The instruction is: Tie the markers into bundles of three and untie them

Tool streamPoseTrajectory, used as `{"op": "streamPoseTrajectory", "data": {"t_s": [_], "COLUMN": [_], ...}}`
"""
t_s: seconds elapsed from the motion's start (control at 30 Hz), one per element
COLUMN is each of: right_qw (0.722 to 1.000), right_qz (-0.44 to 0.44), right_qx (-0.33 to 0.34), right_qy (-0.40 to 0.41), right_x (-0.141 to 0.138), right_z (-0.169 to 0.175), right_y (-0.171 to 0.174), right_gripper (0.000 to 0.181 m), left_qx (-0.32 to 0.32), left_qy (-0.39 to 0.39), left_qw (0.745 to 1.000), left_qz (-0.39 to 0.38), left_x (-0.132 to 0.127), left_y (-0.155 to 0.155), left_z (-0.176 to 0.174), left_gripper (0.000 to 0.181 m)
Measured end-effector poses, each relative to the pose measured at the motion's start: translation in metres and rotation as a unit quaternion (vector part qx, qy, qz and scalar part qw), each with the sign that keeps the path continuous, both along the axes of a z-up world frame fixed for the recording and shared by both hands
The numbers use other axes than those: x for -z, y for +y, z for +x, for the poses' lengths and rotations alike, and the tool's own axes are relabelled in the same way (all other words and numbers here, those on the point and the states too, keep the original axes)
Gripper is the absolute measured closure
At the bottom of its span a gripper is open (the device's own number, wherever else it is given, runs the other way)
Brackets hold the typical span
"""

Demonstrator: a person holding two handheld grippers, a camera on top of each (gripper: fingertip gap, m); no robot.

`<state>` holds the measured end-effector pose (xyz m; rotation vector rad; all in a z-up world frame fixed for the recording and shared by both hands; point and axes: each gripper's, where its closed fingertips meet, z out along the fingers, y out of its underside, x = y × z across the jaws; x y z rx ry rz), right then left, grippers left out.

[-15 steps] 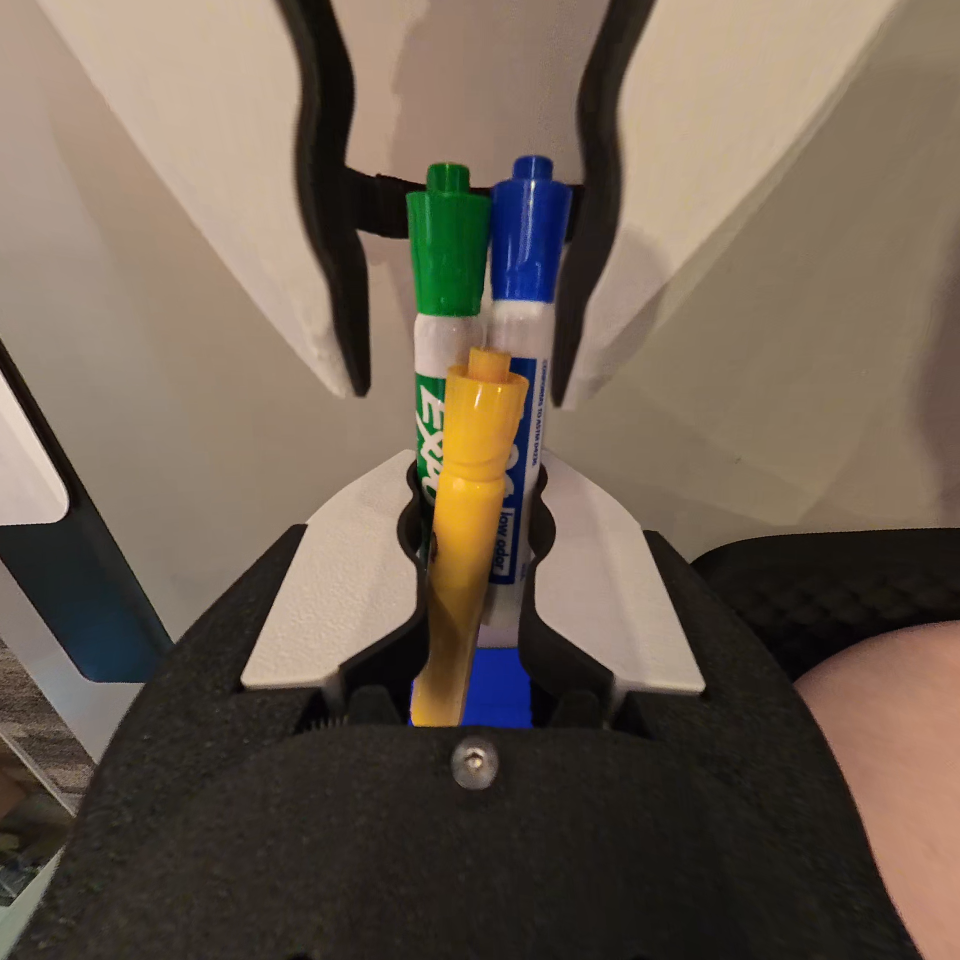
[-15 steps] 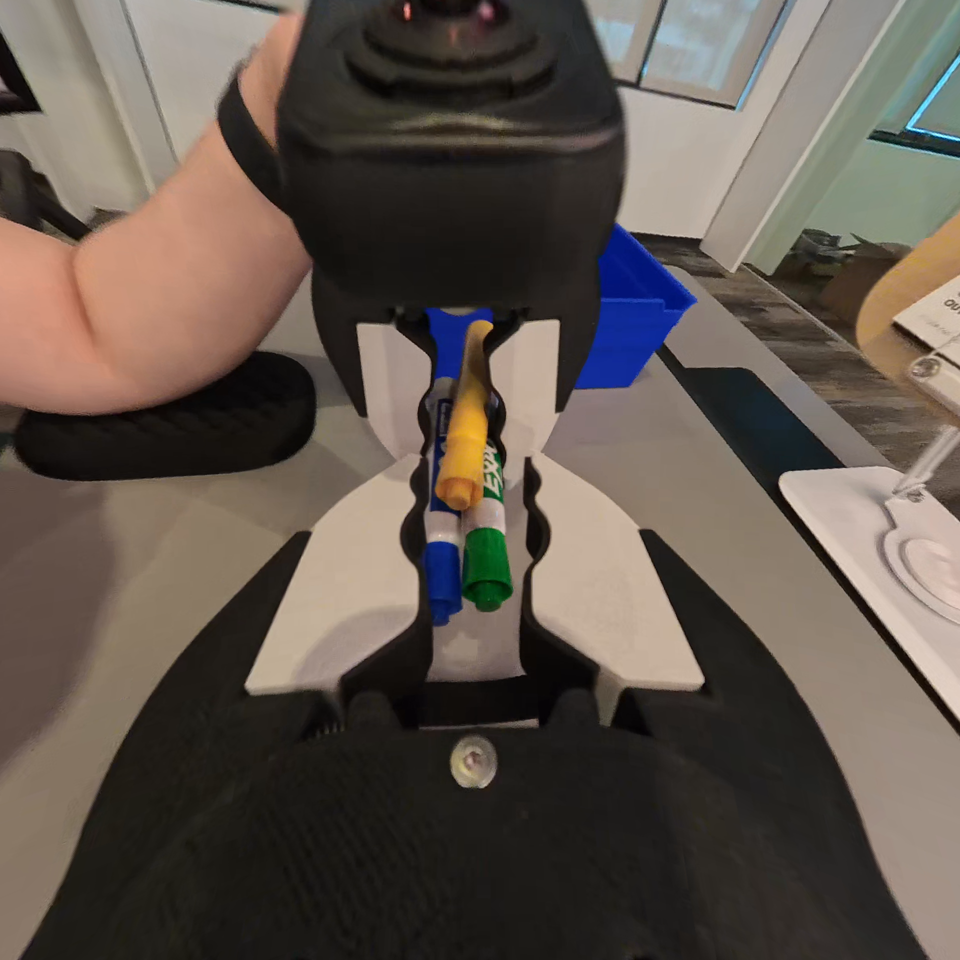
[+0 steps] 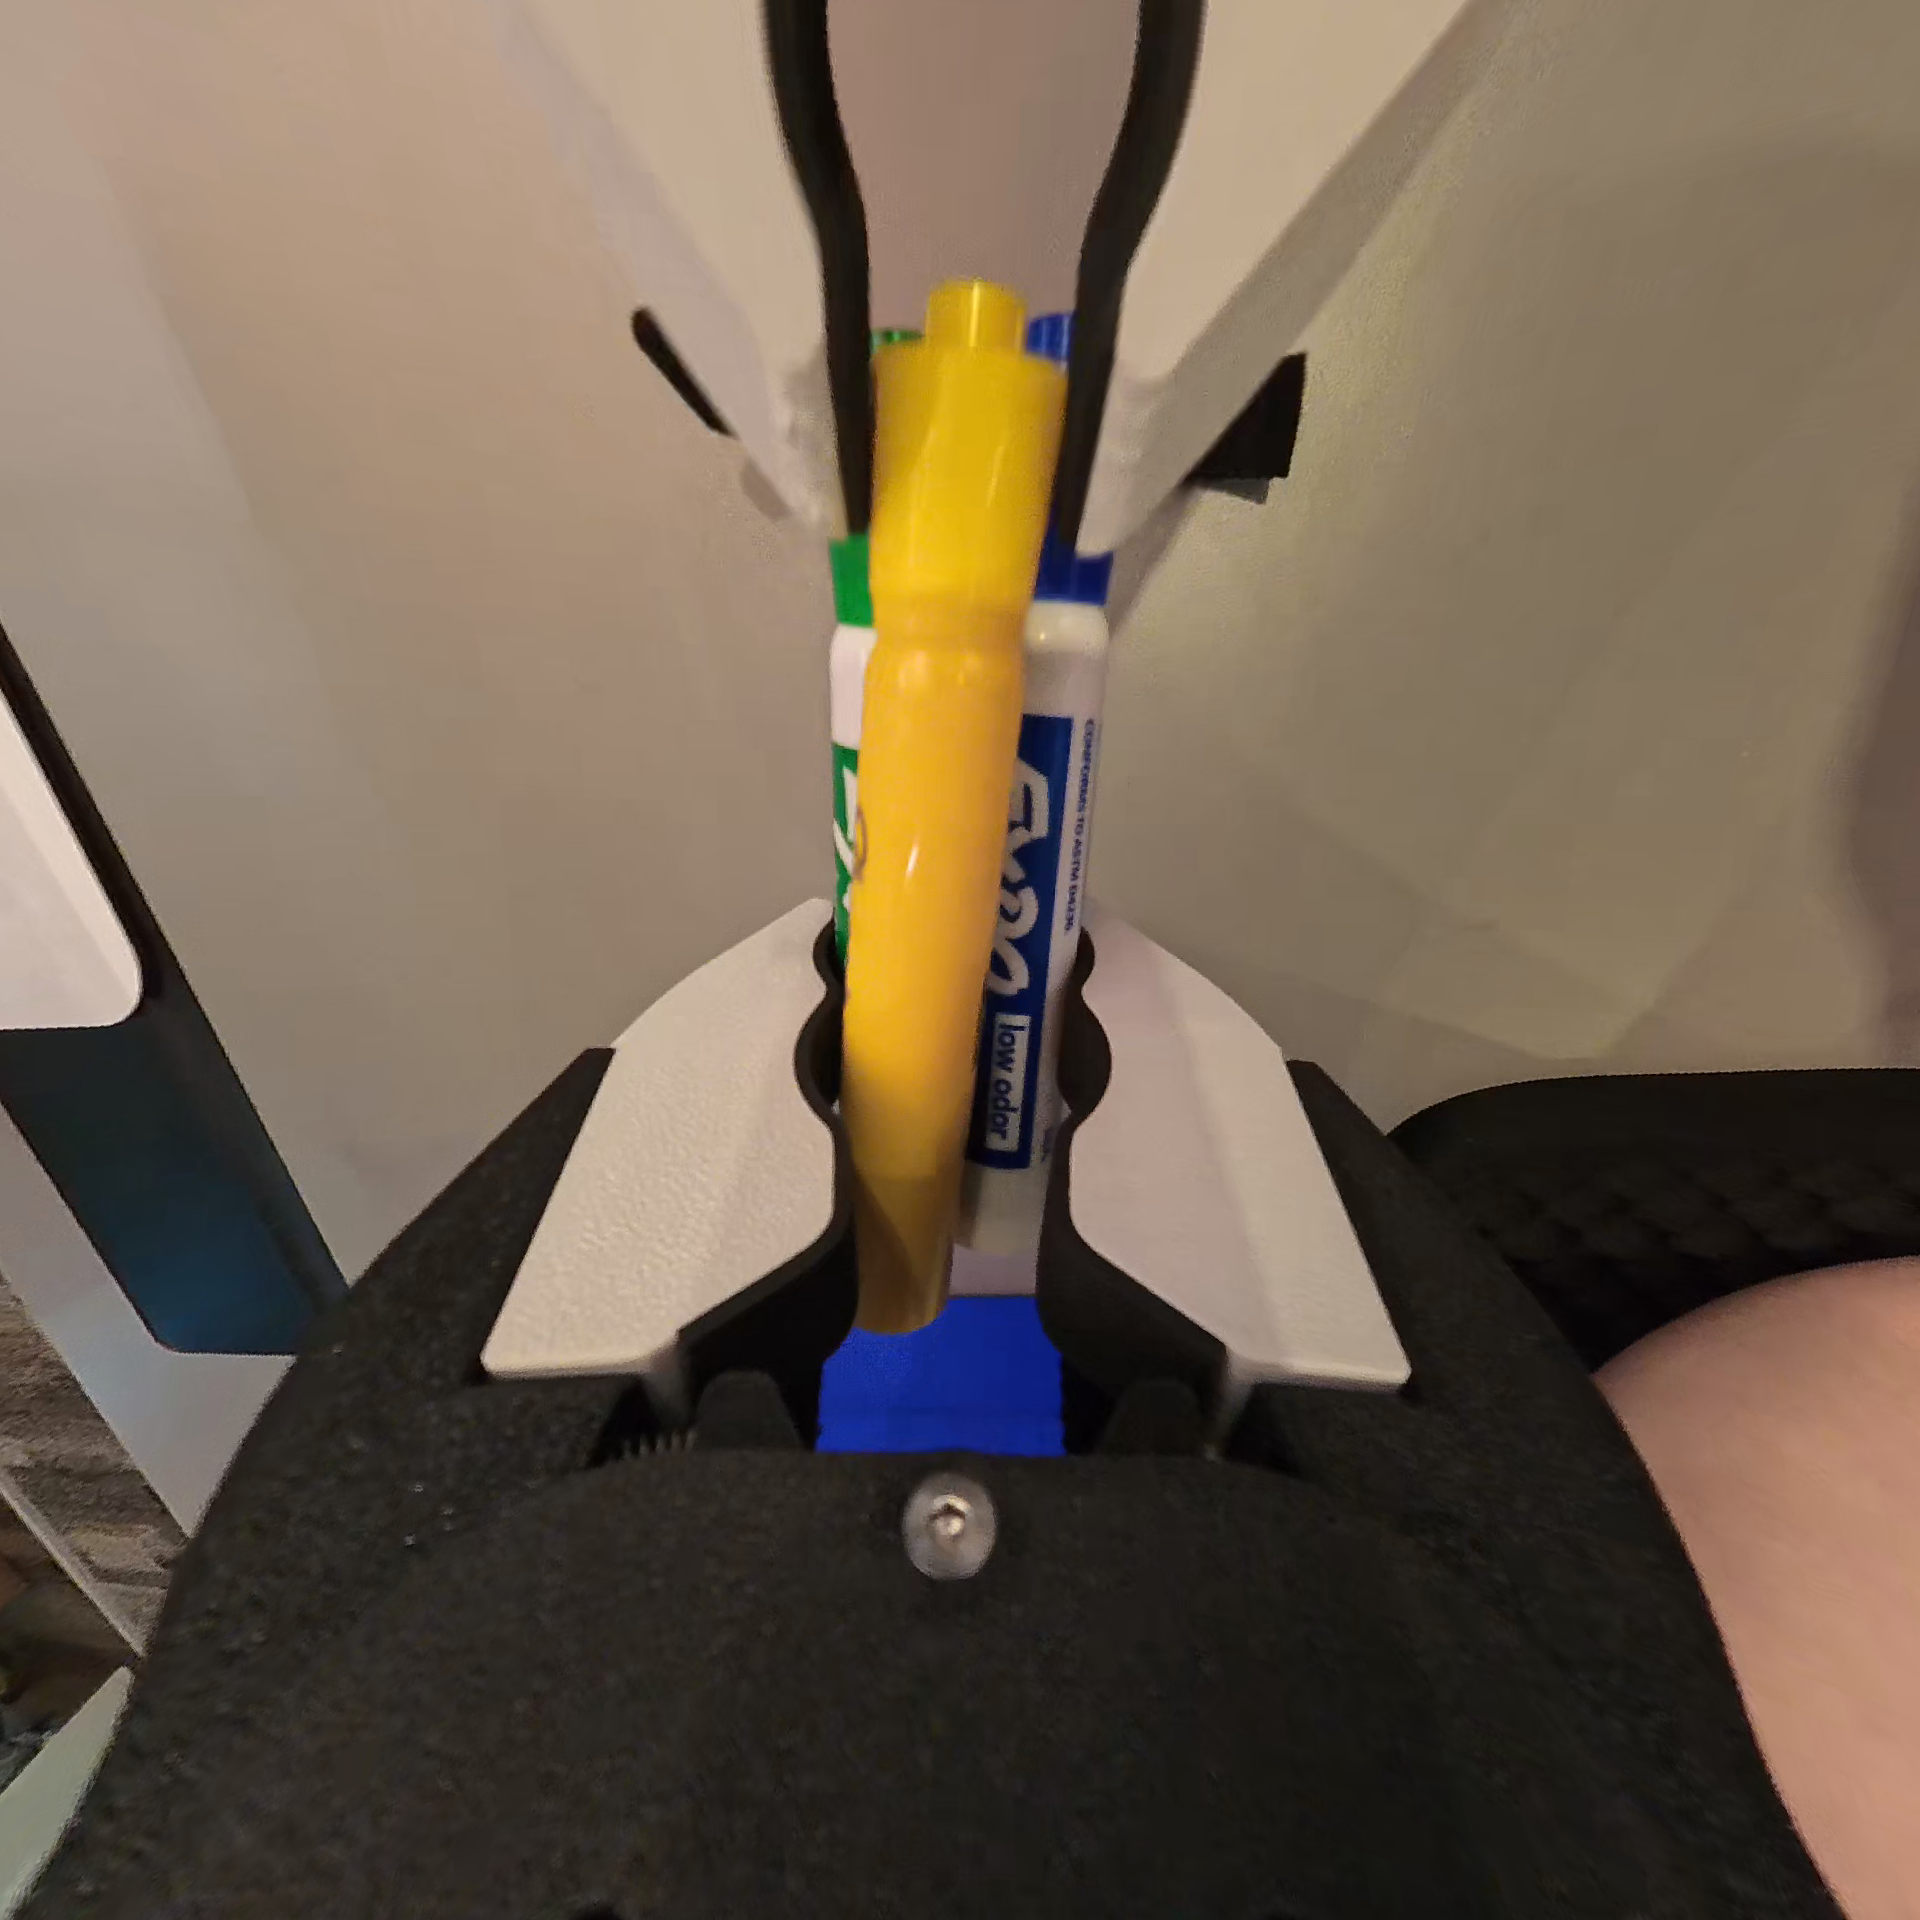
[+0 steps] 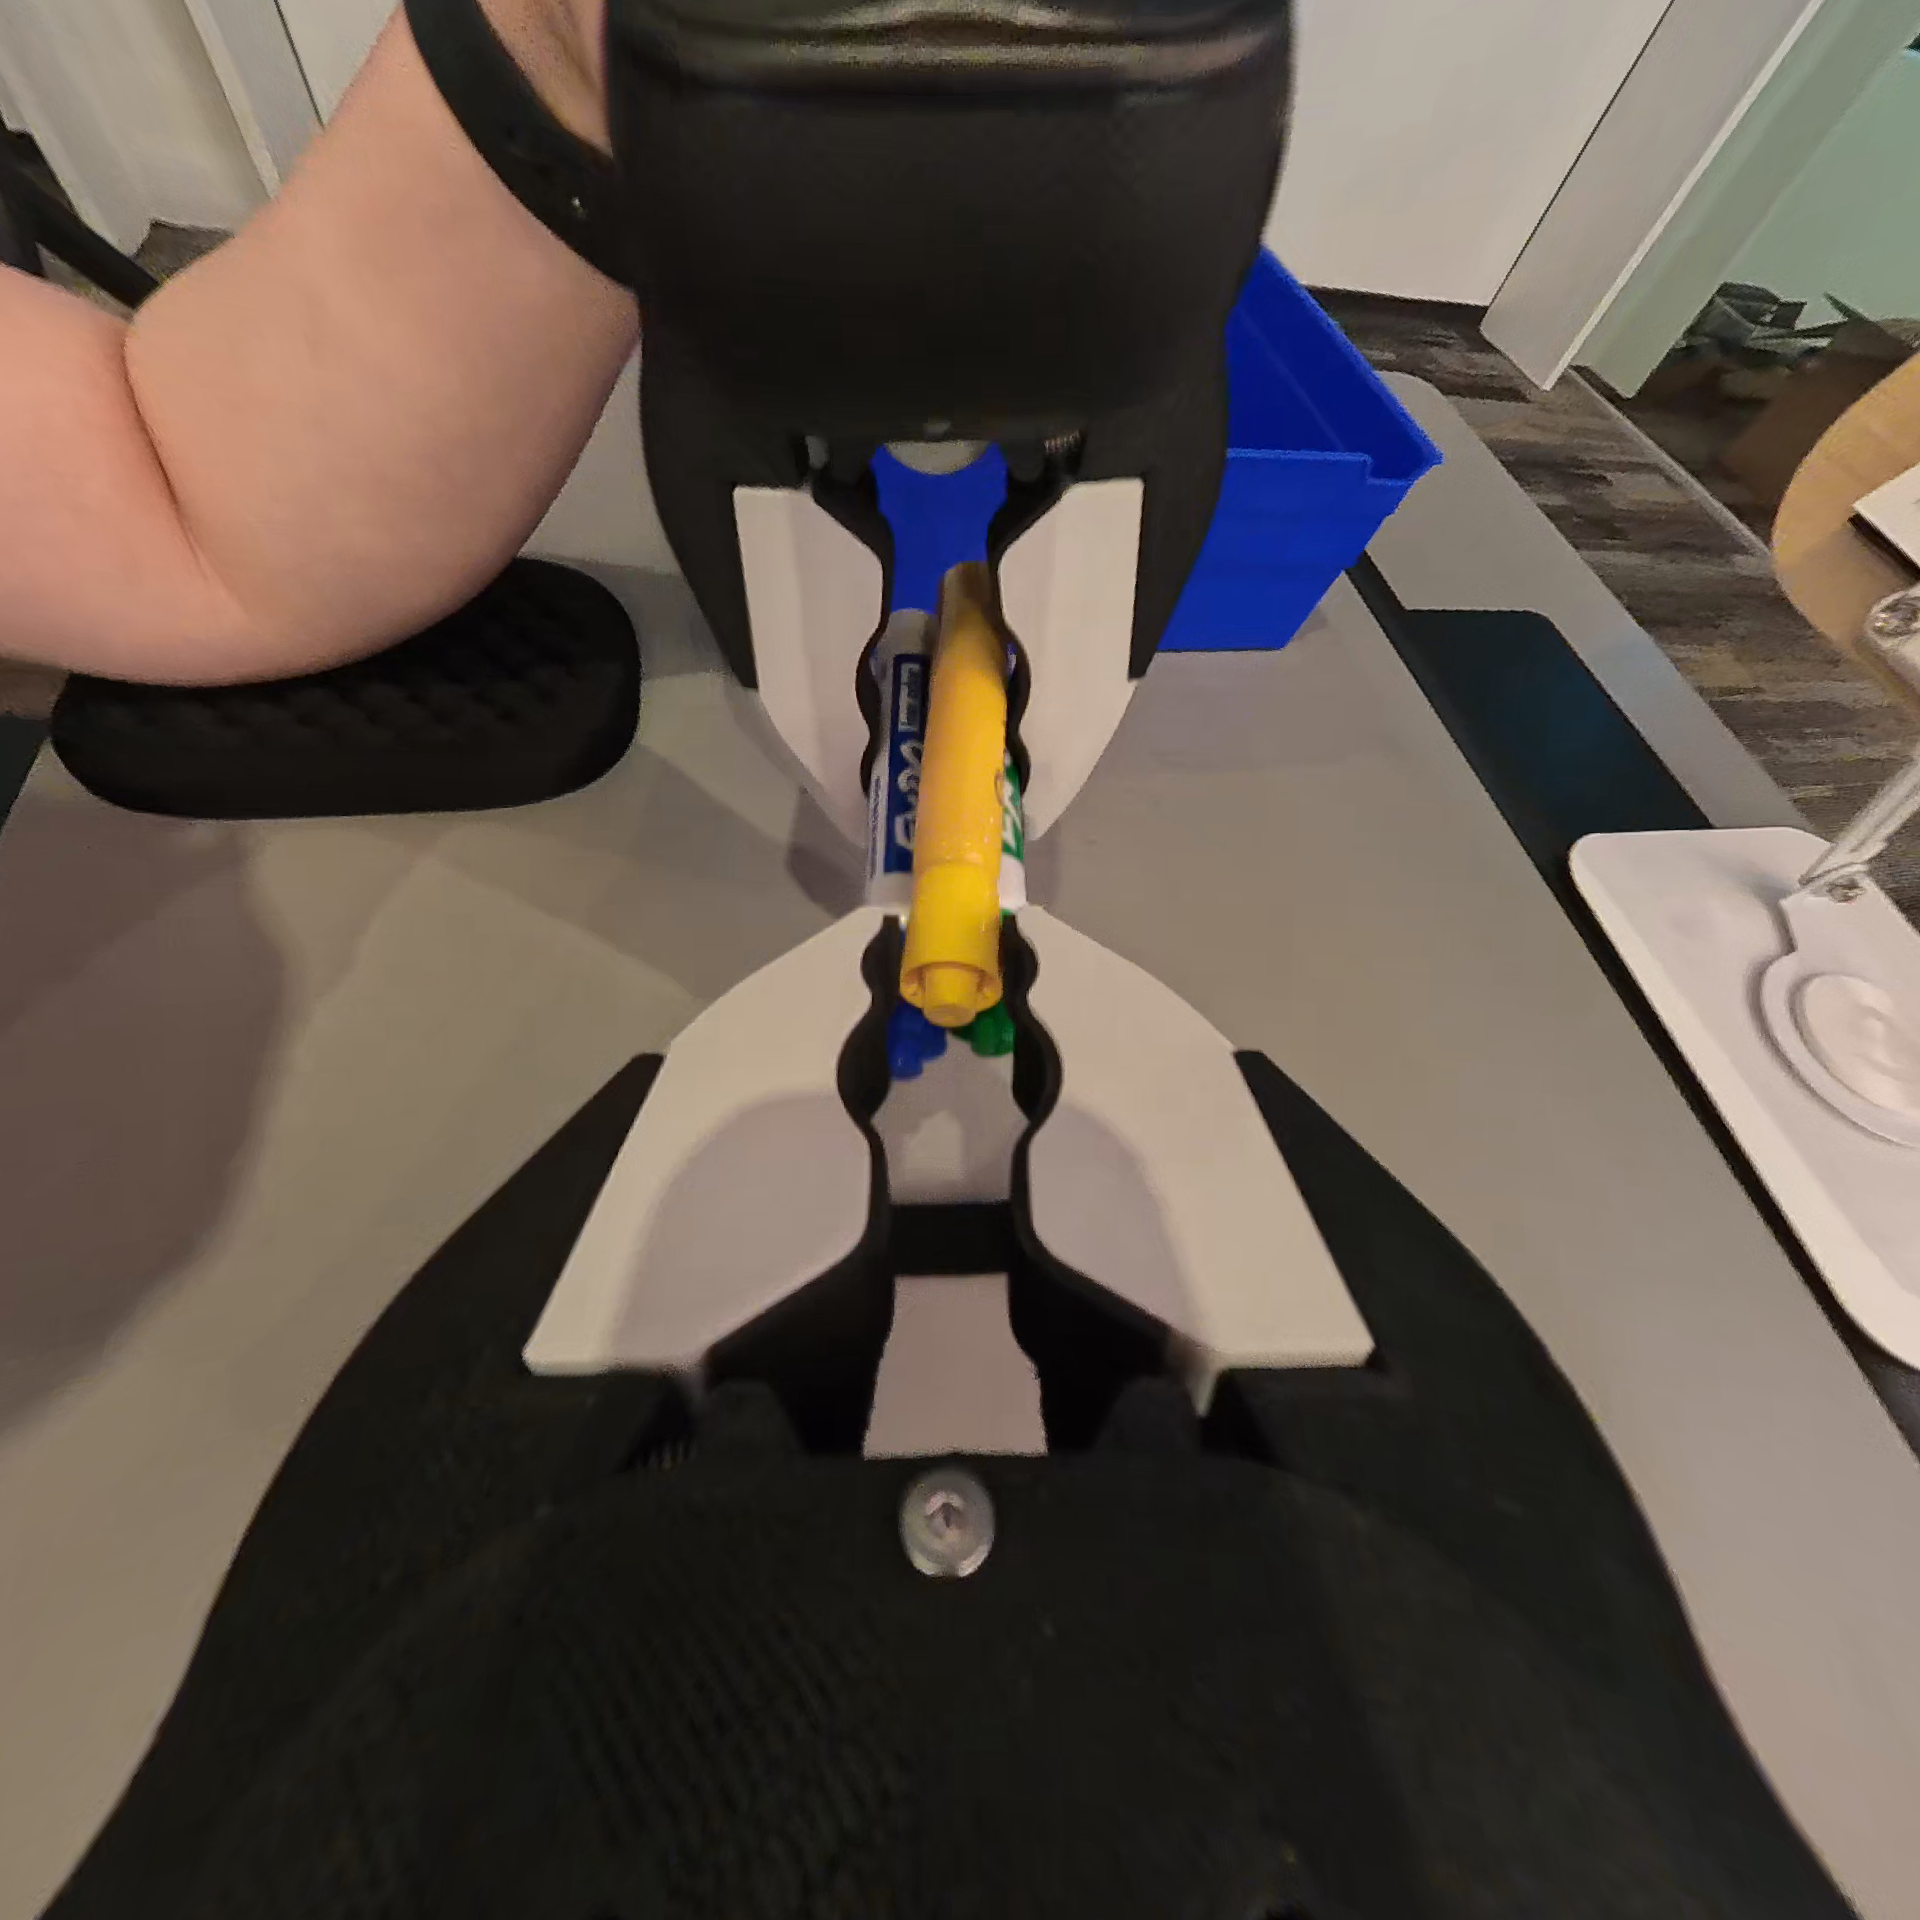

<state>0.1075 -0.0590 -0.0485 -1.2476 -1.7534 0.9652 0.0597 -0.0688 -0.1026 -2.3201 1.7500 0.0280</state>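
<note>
My left gripper [image 3: 956, 925] pinches marker bundle [image 3: 1039, 831]; yellow marker [image 3: 951, 727] slid forward, caps level — my right gripper [image 4: 951, 920], spread with black band [image 4: 951, 1236] stretched across it, advanced over caps — banding next.

At the centre of the left wrist view stands a glossy all-yellow plastic marker [image 3: 940, 831]. Beside it is a white-barrelled marker with a blue cap and blue label band [image 3: 1049, 831], and on its other side a white-barrelled marker with a green cap and green lettering [image 3: 850, 769], mostly hidden. The left gripper [image 3: 956, 997] has white fingers edged in black on a grainy black body. A stretched black band [image 4: 951, 1236], possibly elastic, crosses the right gripper [image 4: 951, 997], coloured alike. Upper right, a bright blue plastic bin [image 4: 1309, 468] sits on the plain grey tabletop [image 4: 416, 987].
</note>
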Motion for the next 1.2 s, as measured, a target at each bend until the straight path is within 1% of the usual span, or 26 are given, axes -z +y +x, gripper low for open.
{"op": "streamPoseTrajectory", "data": {"t_s": [0.1,0.17,0.3,0.37,0.47,0.53,0.57,0.6,0.67,0.7,0.8,0.83,0.87,0.9,0.93,0.97,1.03,1.07,1.1,1.13,1.2], "right_qw": [1.0,0.999,1.0,1.0,0.999,0.999,0.999,0.999,0.995,0.991,0.98,0.976,0.975,0.974,0.974,0.975,0.976,0.979,0.983,0.988,0.989], "right_qz": [0.029,0.029,0.028,0.026,0.027,0.022,0.013,-0.003,-0.063,-0.101,-0.188,-0.203,-0.209,-0.207,-0.199,-0.193,-0.183,-0.162,-0.132,-0.099,-0.02], "right_qx": [-0.001,-0.014,-0.011,-0.013,-0.023,-0.042,-0.037,-0.012,0.049,0.059,0.046,0.044,0.04,0.039,0.04,0.035,0.015,0.037,0.072,0.103,0.145], "right_qy": [-0.003,-0.002,-0.008,-0.004,0.012,-0.006,-0.018,-0.029,-0.054,-0.06,-0.053,-0.059,-0.068,-0.081,-0.098,-0.107,-0.116,-0.121,-0.107,-0.067,0.032], "right_x": [0.001,0.004,0.01,0.008,0.003,0.016,0.028,0.041,0.066,0.074,0.078,0.081,0.084,0.09,0.097,0.101,0.102,0.102,0.097,0.082,0.041], "right_z": [0.008,0.01,0.01,0.011,0.022,0.034,0.038,0.038,0.035,0.033,0.024,0.023,0.021,0.02,0.02,0.02,0.02,0.021,0.022,0.022,0.027], "right_y": [0.004,0.002,0.004,0.005,0.008,0.016,0.026,0.042,0.073,0.08,0.077,0.075,0.072,0.07,0.069,0.067,0.061,0.069,0.083,0.096,0.111], "right_gripper": [0.162,0.161,0.149,0.14,0.14,0.146,0.146,0.149,0.149,0.152,0.15,0.146,0.146,0.15,0.172,0.178,0.179,0.179,0.179,0.179,0.18], "left_qx": [-0.004,-0.004,-0.002,-0.005,-0.011,-0.02,-0.023,-0.024,-0.031,-0.033,-0.033,-0.032,-0.032,-0.032,-0.033,-0.032,-0.029,-0.029,-0.027,-0.027,-0.027], "left_qy": [0.009,0.015,0.017,0.018,0.015,0.014,0.013,0.013,0.012,0.014,0.013,0.012,0.012,0.012,0.011,0.01,0.008,0.008,0.01,0.012,0.011], "left_qw": [1.0,1.0,1.0,1.0,1.0,1.0,1.0,1.0,0.999,0.999,0.999,0.999,0.999,0.999,0.999,0.999,0.999,0.999,0.999,0.999,0.999], "left_qz": [0.004,0.002,-0.005,-0.007,-0.01,-0.006,-0.008,-0.006,-0.005,-0.004,-0.008,-0.008,-0.009,-0.01,-0.011,-0.013,-0.016,-0.019,-0.02,-0.022,-0.026], "left_x": [0.001,0.002,0.006,0.007,0.007,0.006,0.005,0.005,0.004,0.004,0.005,0.005,0.006,0.006,0.007,0.008,0.01,0.011,0.013,0.014,0.016], "left_y": [0.001,0.001,0.001,0.002,0.002,0.004,0.003,0.004,0.004,0.004,0.003,0.003,0.004,0.004,0.005,0.005,0.006,0.006,0.006,0.006,0.007], "left_z": [-0.002,-0.003,-0.001,-0.002,-0.007,-0.012,-0.014,-0.015,-0.018,-0.019,-0.019,-0.019,-0.019,-0.019,-0.019,-0.018,-0.016,-0.015,-0.015,-0.015,-0.014], "left_gripper": [0.143,0.143,0.143,0.143,0.143,0.143,0.143,0.143,0.143,0.143,0.143,0.143,0.143,0.143,0.143,0.143,0.143,0.143,0.143,0.143,0.143]}}
